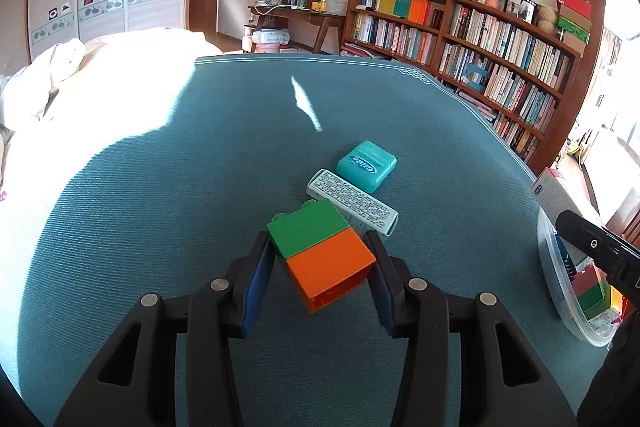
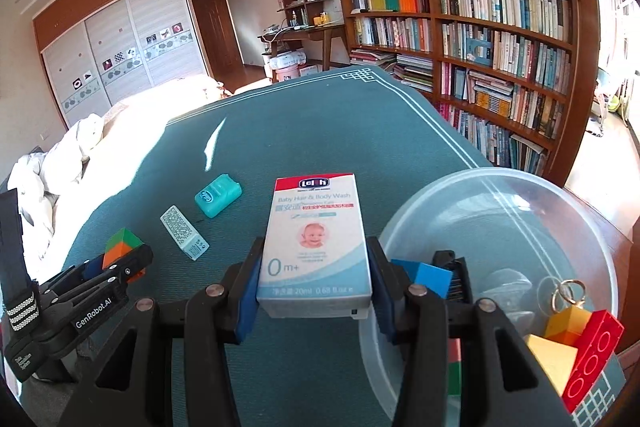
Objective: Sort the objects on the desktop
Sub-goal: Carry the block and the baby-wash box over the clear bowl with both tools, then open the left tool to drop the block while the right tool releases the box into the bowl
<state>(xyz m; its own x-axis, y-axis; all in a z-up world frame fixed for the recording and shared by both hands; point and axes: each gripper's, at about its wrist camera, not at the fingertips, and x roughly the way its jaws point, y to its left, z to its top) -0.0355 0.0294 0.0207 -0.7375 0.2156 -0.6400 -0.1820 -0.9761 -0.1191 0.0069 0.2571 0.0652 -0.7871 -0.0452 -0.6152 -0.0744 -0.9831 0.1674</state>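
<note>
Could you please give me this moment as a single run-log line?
left claw: around green-and-orange block on table | right claw: shut on baby wash box, beside clear bin | floss case, grey box: unsorted
</note>
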